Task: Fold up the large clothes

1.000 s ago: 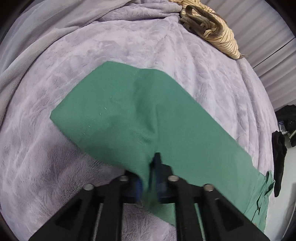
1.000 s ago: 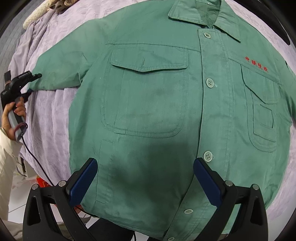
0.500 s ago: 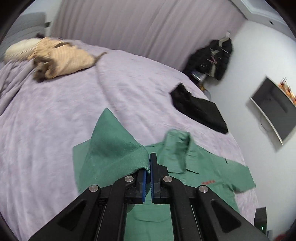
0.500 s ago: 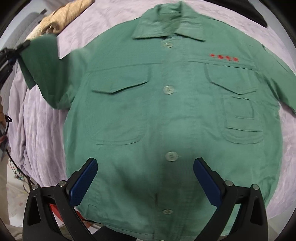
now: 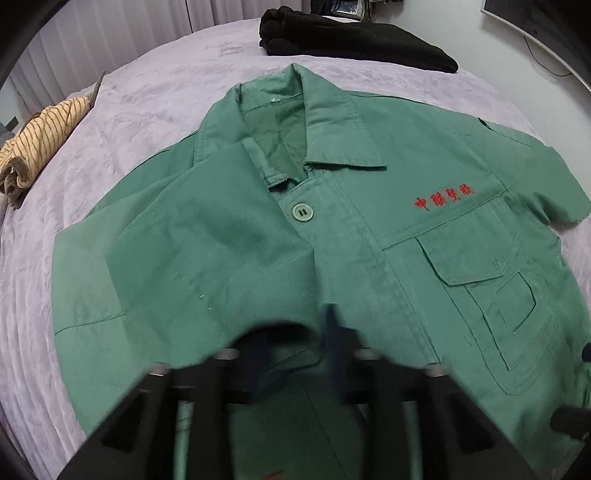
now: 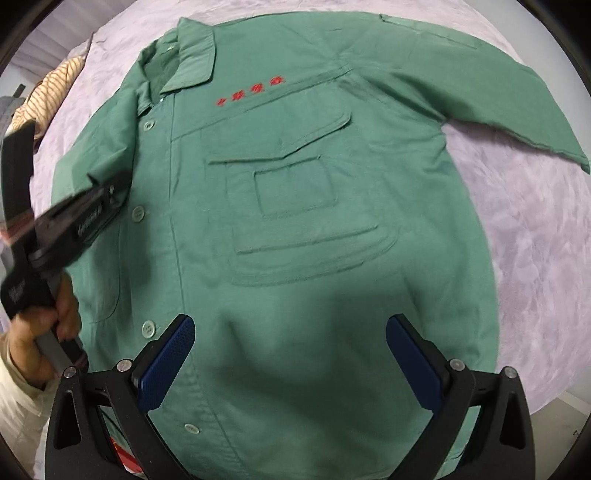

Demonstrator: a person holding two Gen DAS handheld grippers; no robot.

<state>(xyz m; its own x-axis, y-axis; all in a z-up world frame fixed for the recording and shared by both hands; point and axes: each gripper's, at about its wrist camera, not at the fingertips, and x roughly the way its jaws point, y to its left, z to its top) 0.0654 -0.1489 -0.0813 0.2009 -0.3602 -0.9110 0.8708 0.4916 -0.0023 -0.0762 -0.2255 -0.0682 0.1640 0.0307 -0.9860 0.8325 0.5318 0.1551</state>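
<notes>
A large green work jacket (image 5: pixel 369 240) with red embroidery lies front-up on the bed; it also fills the right wrist view (image 6: pixel 295 221). Its left sleeve (image 5: pixel 177 266) is folded across the chest. My left gripper (image 5: pixel 299 343) is blurred, just above the sleeve's cuff; its fingers stand slightly apart and the cuff lies between them. It also shows in the right wrist view (image 6: pixel 110 192), over the jacket's left side. My right gripper (image 6: pixel 291 362) is wide open and empty above the jacket's lower front. The other sleeve (image 6: pixel 509 110) lies spread out to the right.
The bed has a lilac plush cover (image 5: pixel 147 92). A folded black garment (image 5: pixel 354 40) lies at the far edge. A striped tan garment (image 5: pixel 40 144) lies at the far left, also in the right wrist view (image 6: pixel 55 88). A wall screen (image 5: pixel 543 22) is beyond.
My left gripper has carried the left sleeve from out on the bed across onto the jacket's chest, and its jaws have parted. My right gripper has drifted toward the jacket's right side, still open.
</notes>
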